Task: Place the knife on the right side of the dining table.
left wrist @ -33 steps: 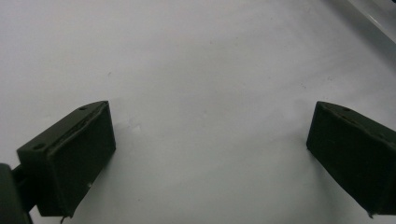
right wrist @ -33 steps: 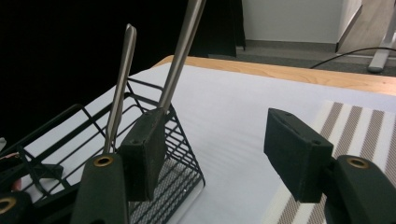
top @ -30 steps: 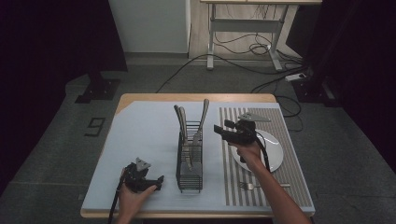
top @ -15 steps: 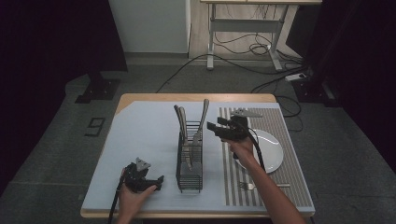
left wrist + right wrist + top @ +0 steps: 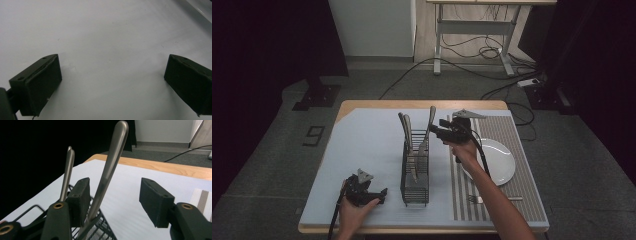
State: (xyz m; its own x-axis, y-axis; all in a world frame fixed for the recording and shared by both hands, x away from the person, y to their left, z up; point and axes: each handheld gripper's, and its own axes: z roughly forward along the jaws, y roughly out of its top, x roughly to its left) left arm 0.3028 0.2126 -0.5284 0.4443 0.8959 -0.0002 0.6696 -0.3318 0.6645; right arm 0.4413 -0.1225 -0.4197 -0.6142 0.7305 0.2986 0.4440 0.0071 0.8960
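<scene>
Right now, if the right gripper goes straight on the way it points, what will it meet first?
Probably the tall utensil handle leaning out of the wire basket. It rises between the open jaws of the right gripper, nearer one jaw, though how far ahead is unclear.

Both grippers, the left gripper (image 5: 381, 192) and the right gripper (image 5: 435, 129), are black with blocky matte jaws, brass-ringed screw holes on the right one's arms, a grey three-cornered plate (image 5: 468, 114) on top, black trailing cables, and bare forearms behind.
</scene>
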